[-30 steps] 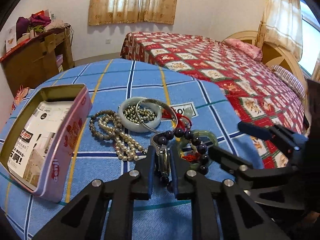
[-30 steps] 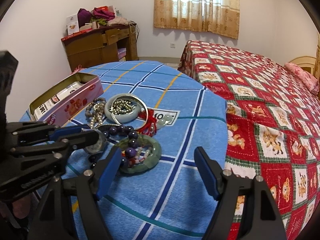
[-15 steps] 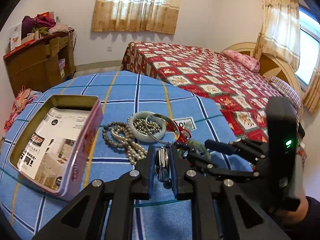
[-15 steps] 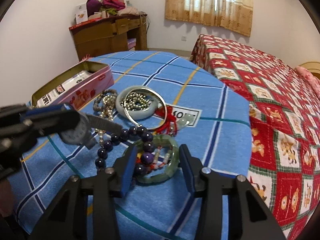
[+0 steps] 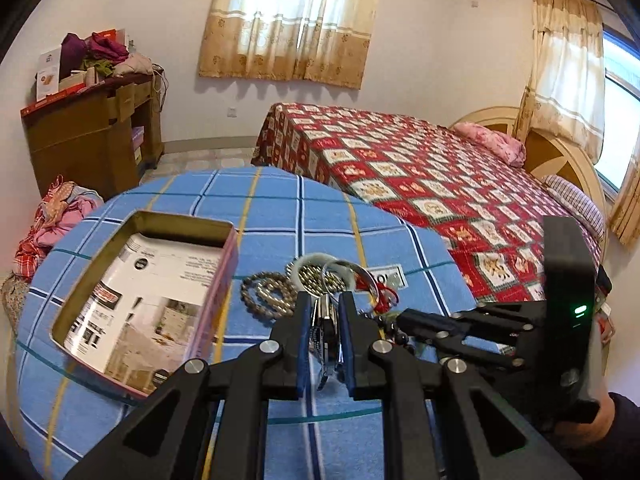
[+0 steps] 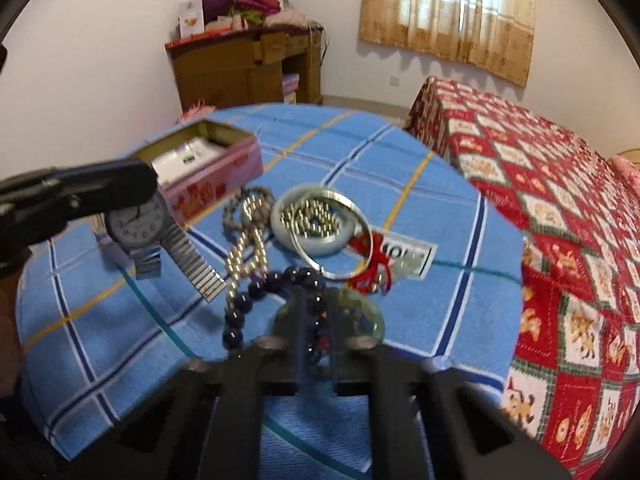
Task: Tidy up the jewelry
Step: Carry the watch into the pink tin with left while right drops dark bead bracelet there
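Observation:
My left gripper (image 5: 325,312) is shut on a silver wristwatch (image 5: 326,330) and holds it above the blue checked tablecloth; the right wrist view shows the watch (image 6: 138,222) hanging from the left gripper beside the open pink tin (image 6: 212,160). My right gripper (image 6: 316,320) is closed around the dark purple bead bracelet (image 6: 260,288) where it crosses a green jade bangle (image 6: 370,320). The fingers are blurred. A pearl necklace (image 6: 248,240), a pale jade bangle (image 6: 316,220) filled with small beads, a thin silver bangle (image 6: 340,272) and a red-corded charm (image 6: 374,268) lie on the cloth.
The tin (image 5: 152,300) holds a printed leaflet and sits at the table's left. A bed with a red quilt (image 5: 440,184) stands right of the round table (image 5: 280,208). A wooden desk (image 5: 88,136) stands by the far wall.
My left gripper has lifted the watch higher and toward the tin. My right gripper has moved forward and closed from wide open onto the purple beads and green bangle.

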Tool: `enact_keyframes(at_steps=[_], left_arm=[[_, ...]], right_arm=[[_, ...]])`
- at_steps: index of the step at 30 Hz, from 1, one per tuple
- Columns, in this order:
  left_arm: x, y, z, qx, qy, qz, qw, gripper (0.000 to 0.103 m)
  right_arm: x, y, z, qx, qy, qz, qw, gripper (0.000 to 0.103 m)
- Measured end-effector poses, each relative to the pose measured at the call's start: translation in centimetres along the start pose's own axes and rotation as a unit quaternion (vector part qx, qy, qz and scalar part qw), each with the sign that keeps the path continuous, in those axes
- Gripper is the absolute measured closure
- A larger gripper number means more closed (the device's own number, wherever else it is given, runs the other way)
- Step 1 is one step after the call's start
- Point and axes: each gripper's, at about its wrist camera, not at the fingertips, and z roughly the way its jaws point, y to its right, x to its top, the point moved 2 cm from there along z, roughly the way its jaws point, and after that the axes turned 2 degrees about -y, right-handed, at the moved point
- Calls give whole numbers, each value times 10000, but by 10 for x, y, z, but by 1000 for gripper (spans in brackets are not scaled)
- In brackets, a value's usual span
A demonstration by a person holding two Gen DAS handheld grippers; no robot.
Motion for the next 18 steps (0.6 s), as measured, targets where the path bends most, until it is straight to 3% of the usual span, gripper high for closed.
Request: enact_keyframes(at_steps=[4, 8, 9, 11, 15, 18], left_arm=[[8, -12, -10, 91, 148, -87, 9998, 90], [12, -24, -15, 149, 221, -173, 9995, 90], [12, -25, -16, 147, 234, -184, 9994, 90], [11, -26, -16, 137, 241, -186, 9994, 90], [8, -26, -12, 108, 193, -199, 9996, 90], [5, -25, -7, 92, 133, -209, 9997, 90]], right_arm=[[19, -8, -11, 12, 130, -155, 9998, 102], [22, -10, -5, -195, -81, -287, 9994, 100], [20, -9, 0, -261, -225, -323, 9989, 96], [13, -7, 8, -325, -382, -304, 9983, 63], [4, -4, 17, -391, -533, -289, 9974, 66], [-1, -2, 29, -384, -709, -271, 9964, 74]])
